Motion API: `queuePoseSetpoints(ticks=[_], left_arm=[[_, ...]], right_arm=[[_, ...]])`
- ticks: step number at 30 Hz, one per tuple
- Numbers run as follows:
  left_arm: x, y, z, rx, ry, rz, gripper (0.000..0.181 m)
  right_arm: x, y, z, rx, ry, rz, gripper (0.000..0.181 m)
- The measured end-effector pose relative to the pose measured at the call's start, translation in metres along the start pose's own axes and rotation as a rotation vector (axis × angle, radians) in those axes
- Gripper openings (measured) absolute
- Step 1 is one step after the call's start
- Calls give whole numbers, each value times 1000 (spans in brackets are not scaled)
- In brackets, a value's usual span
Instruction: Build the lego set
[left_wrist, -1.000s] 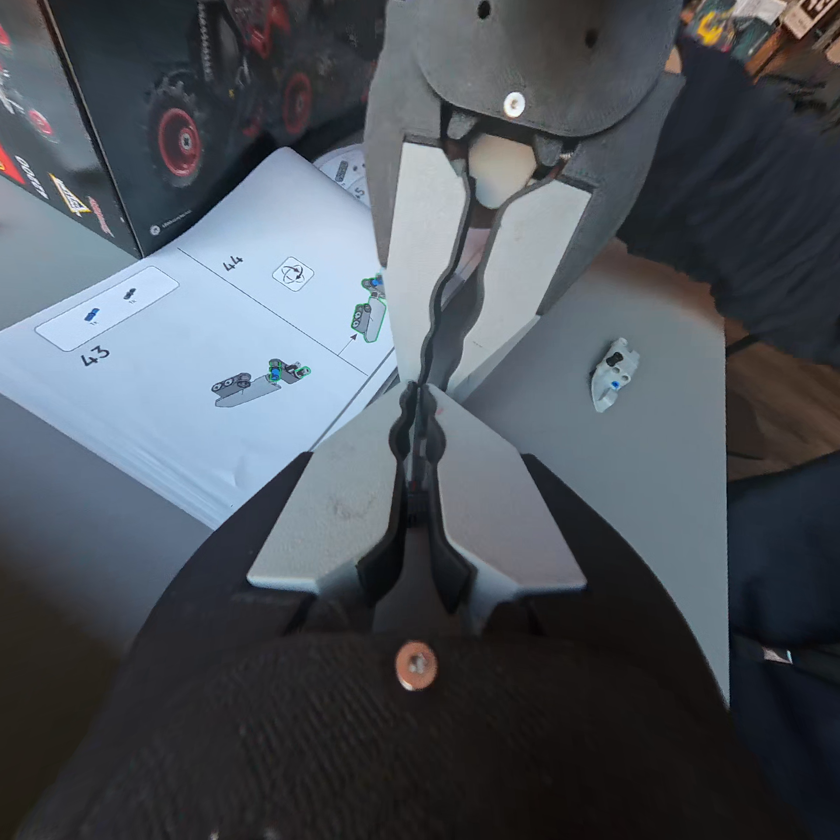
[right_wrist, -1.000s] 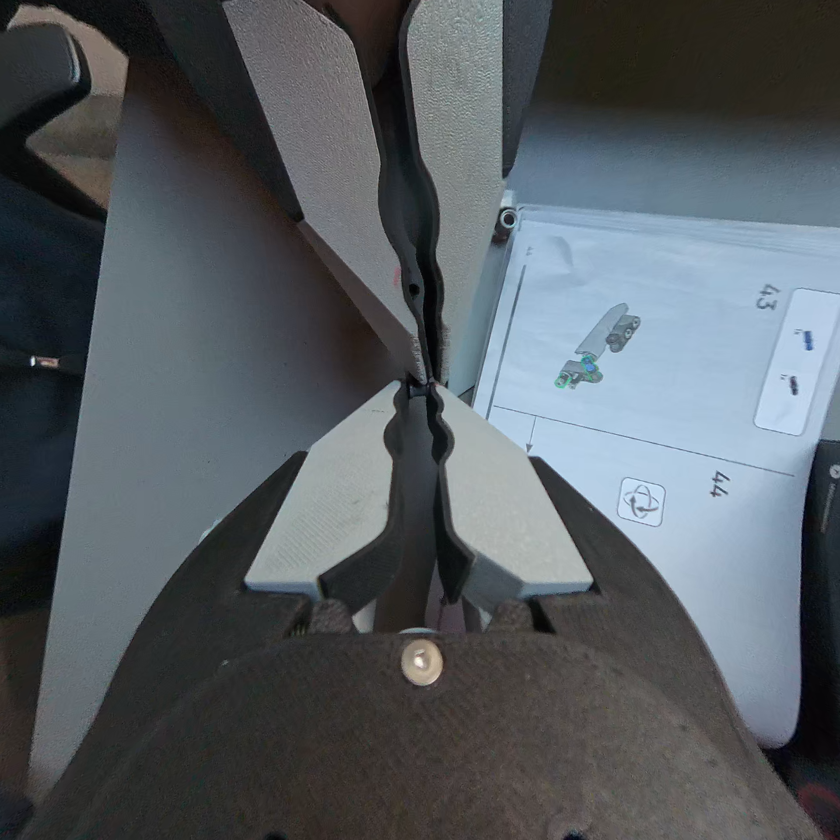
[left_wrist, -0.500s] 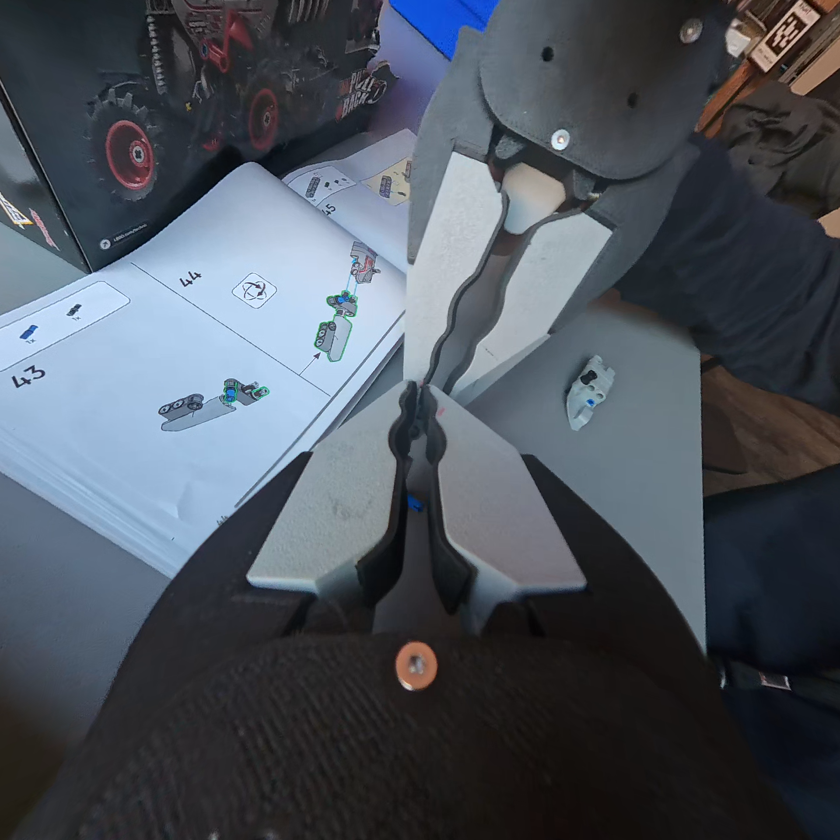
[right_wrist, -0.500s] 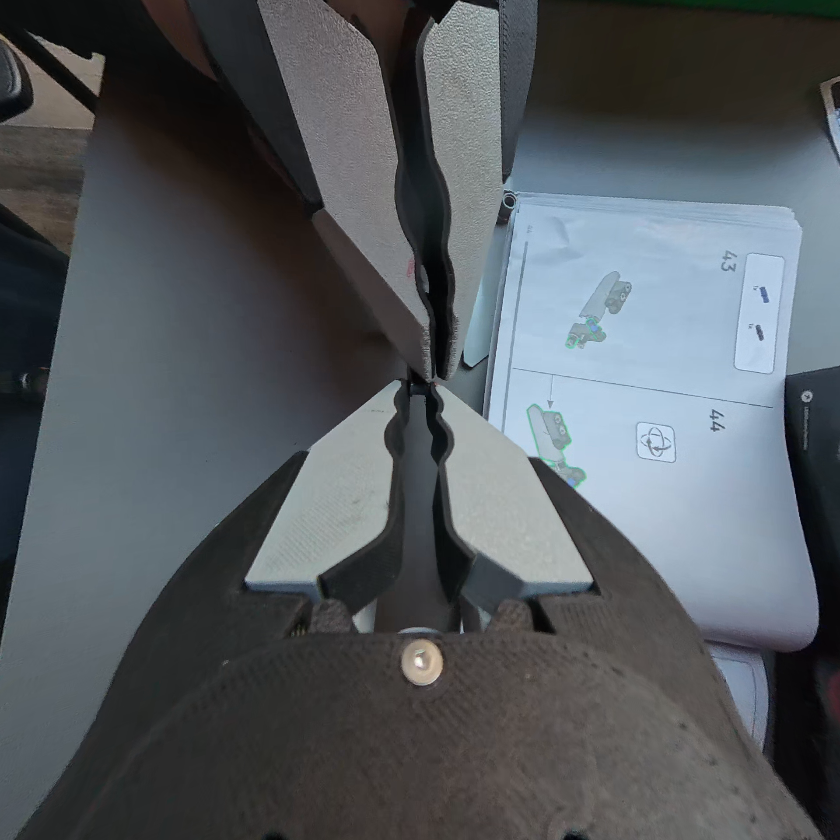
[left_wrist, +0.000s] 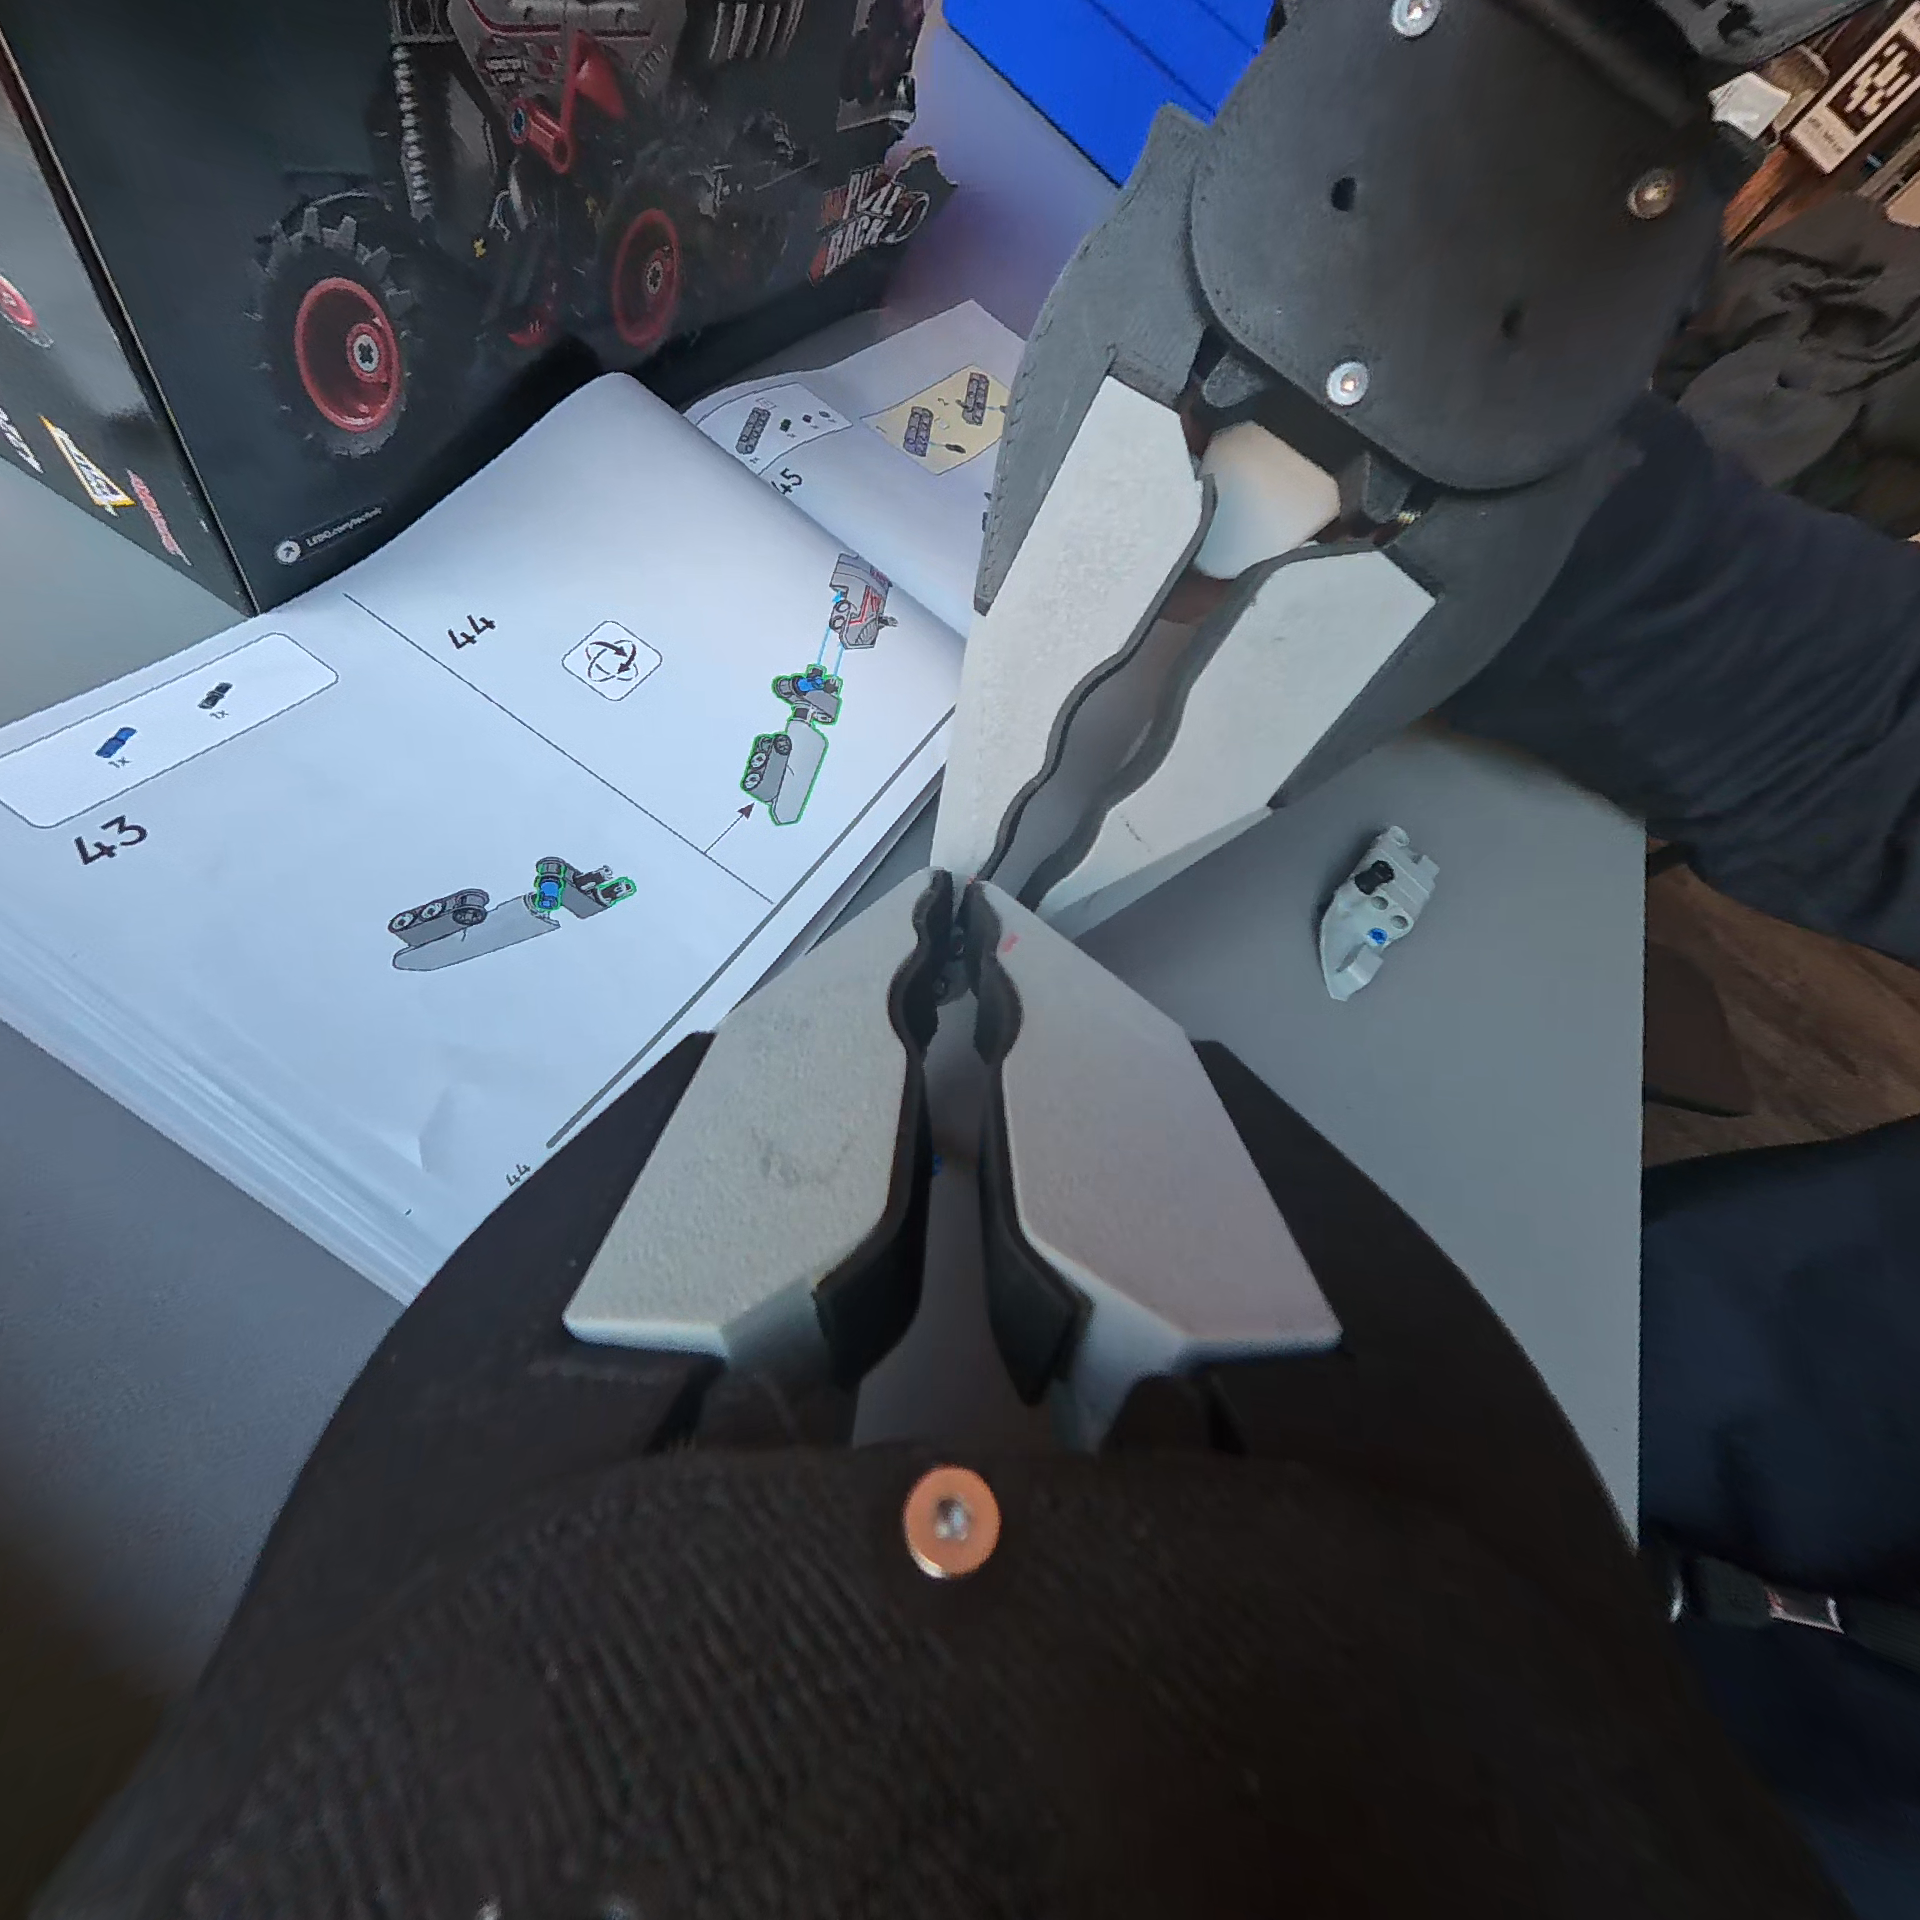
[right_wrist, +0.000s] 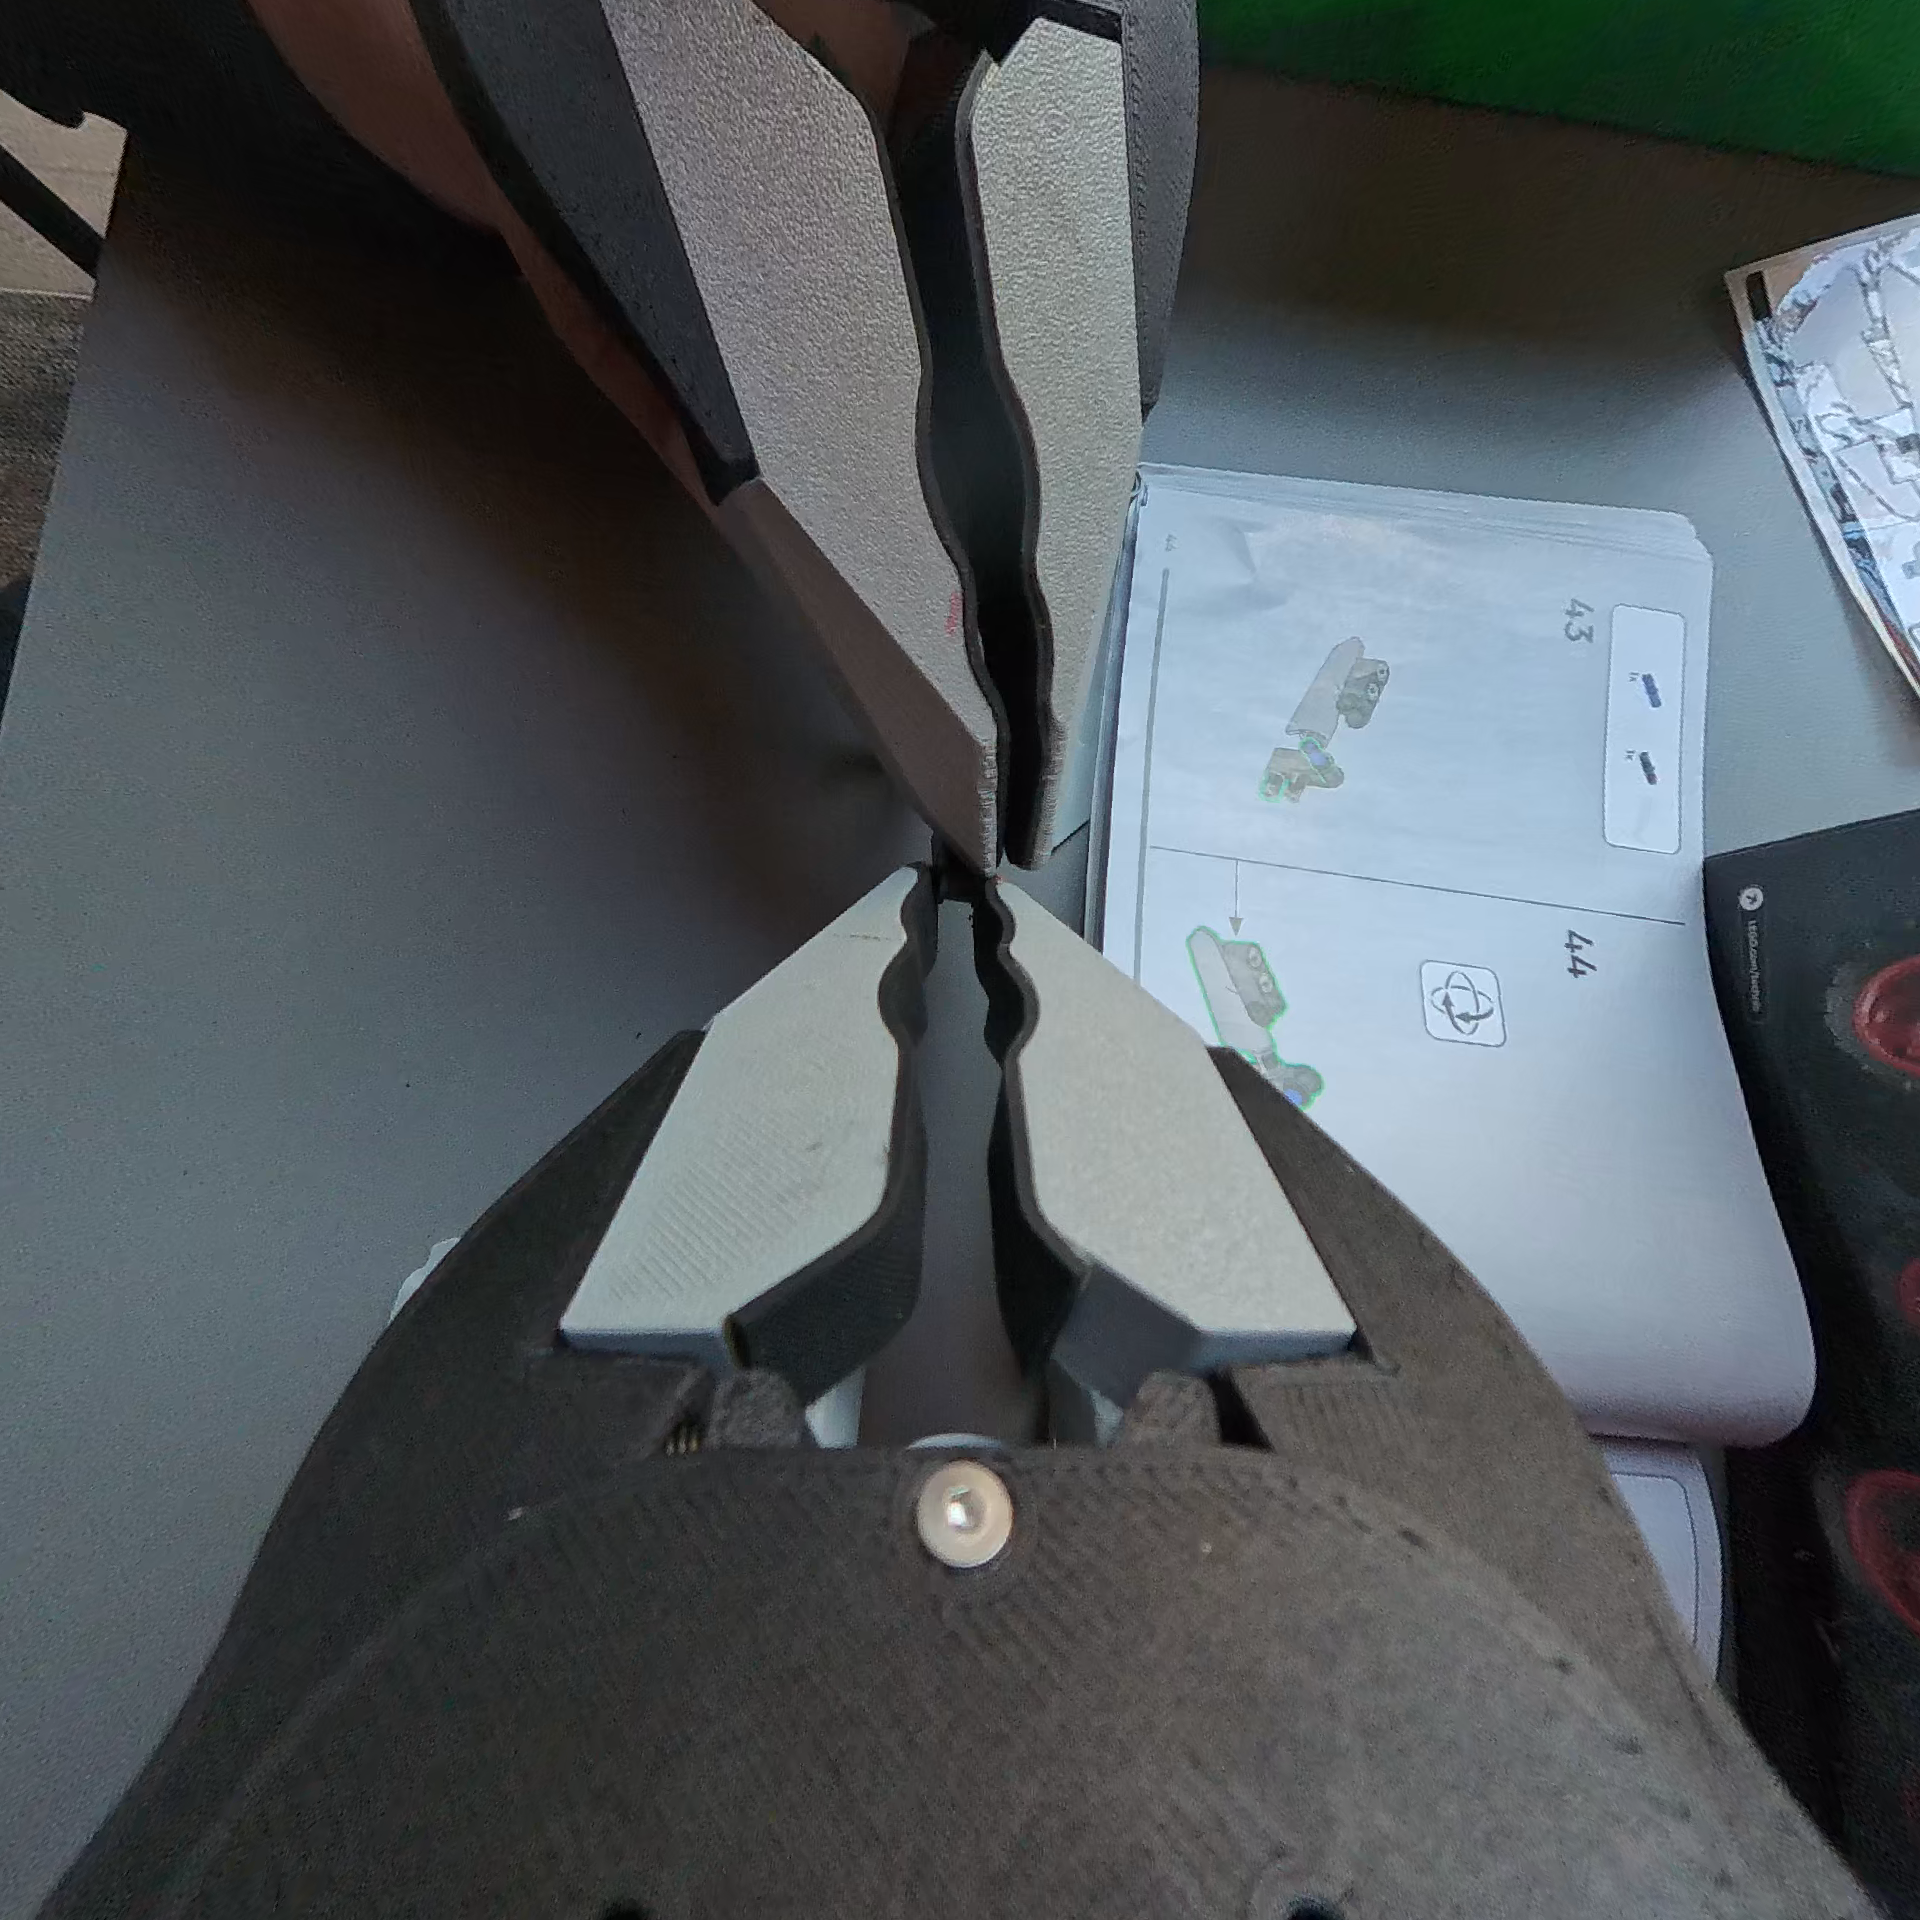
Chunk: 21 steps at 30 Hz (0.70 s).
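Note:
My left gripper and my right gripper meet tip to tip above the grey table. The right gripper's jaws are pinched on a small black lego piece at their very tips. The left gripper's jaws are nearly closed, with something small and dark just inside the tips; I cannot make out its shape. In the left wrist view the right gripper comes down from the upper right. In the right wrist view the left gripper comes down from above. A small grey lego assembly with a blue pin lies on the table to the right.
The open instruction booklet lies left of the grippers, and it shows at the right in the right wrist view. The dark lego box stands behind it. A person's dark sleeve is at the right. A printed sheet lies at the far right.
Both grippers have moved up and away from the table together, still tip to tip and shut. More of the booklet and the box shows now.

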<state>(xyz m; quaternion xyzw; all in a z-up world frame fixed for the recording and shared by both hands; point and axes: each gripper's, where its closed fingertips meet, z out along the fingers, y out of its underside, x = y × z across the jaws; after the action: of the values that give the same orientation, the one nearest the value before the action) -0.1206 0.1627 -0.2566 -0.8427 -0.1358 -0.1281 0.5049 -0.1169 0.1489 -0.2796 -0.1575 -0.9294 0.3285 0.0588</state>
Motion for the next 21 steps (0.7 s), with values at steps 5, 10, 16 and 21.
queuePoseSetpoints(ticks=[5,10,16,21], left_arm=[[-1,0,0,2,-10,5,0],[3,-7,-6,60,48,-23,0],[8,-6,-4,41,4,99,0],[12,-1,-4,-17,33,96,0]], right_arm=[[0,-1,1,15,-6,14,5],[-1,-9,-3,151,-120,173,5],[-7,-7,-8,134,-187,207,5],[-13,3,-11,75,-232,227,5]])
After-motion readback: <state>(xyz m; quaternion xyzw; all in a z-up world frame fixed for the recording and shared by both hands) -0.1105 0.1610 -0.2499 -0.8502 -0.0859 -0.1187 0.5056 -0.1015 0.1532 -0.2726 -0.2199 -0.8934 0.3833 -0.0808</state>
